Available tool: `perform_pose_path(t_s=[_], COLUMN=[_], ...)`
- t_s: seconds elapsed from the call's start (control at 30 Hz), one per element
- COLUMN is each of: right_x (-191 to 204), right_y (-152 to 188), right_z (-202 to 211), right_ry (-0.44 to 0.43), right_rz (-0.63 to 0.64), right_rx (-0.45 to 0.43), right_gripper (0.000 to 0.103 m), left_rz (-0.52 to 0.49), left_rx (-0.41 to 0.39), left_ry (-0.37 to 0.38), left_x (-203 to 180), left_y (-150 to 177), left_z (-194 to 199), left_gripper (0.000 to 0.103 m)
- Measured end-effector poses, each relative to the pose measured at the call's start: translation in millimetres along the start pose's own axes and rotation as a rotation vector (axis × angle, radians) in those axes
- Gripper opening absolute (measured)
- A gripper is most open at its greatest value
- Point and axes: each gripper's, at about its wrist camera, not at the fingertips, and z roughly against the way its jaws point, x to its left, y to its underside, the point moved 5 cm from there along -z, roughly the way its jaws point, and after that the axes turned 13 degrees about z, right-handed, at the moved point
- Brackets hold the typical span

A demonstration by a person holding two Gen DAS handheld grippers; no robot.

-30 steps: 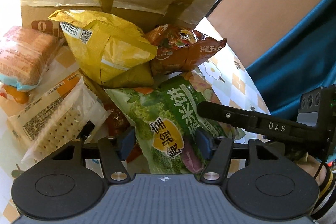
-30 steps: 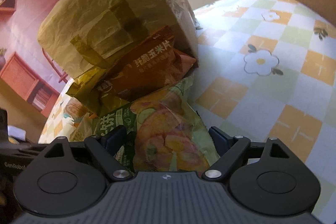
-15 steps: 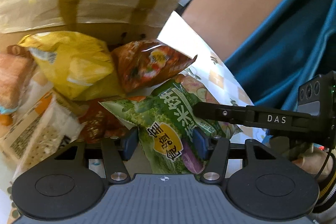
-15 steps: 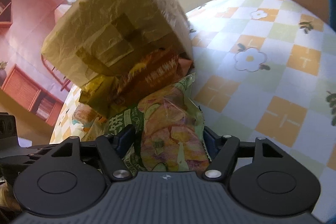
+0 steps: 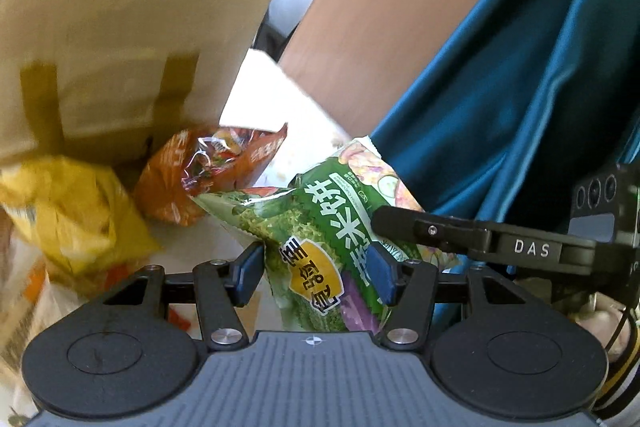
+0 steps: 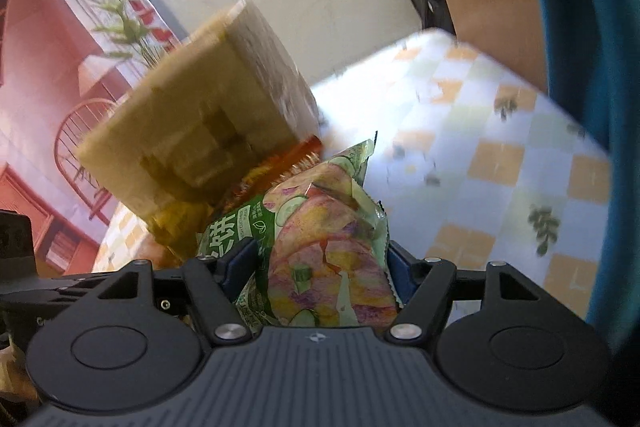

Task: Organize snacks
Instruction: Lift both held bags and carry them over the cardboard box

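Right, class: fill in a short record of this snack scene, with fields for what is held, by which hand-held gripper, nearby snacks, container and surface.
Held item: green snack bag
Held by: left hand-held gripper and right hand-held gripper, both clamped on it
Nearby snacks: orange snack bag, yellow snack bag
Container: brown paper bag behind the snacks
Surface: checked floral tablecloth
Image quality: background blurred

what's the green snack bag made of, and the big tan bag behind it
Green snack bag: looks like thin glossy plastic film, going by the bright glare streaks, sharp crinkles and a crimped, serrated end seam.
Tan bag: probably matte kraft paper, with a dull wrinkled surface and darker flat strips that look like paper handles folded against its side. Motion blur leaves any coating unclear.
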Motion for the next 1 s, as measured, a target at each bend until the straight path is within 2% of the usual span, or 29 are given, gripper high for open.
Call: perform_pose_path(t_s=[0.2, 0.5, 0.83, 1.0], right_x=[17, 49, 104, 137], right_y=[-28, -64, -137, -176], right_z=[17, 19, -2, -24], right_ry=[-0.010, -0.076, -0.202, -0.237], right_rz=[0.057, 0.108, 0.192, 0.254], right_rx=[-0.085, -0.161, -0.249, -0.297], right_gripper=[0.070, 0.070, 0.070, 0.070], left_rz=[-0.013, -0.047, -0.108, -0.114], left_rx=[-0.070, -0.204, -0.344, -0.380], left_ry=[0.011, -0.016, -0.106, -0.159], left_x=[-9, -10, -5, 3], left_y=[-18, -50, -121, -159], left_z=[25, 72, 129, 145], left_gripper=[0.058, 0.057, 0.057, 0.058])
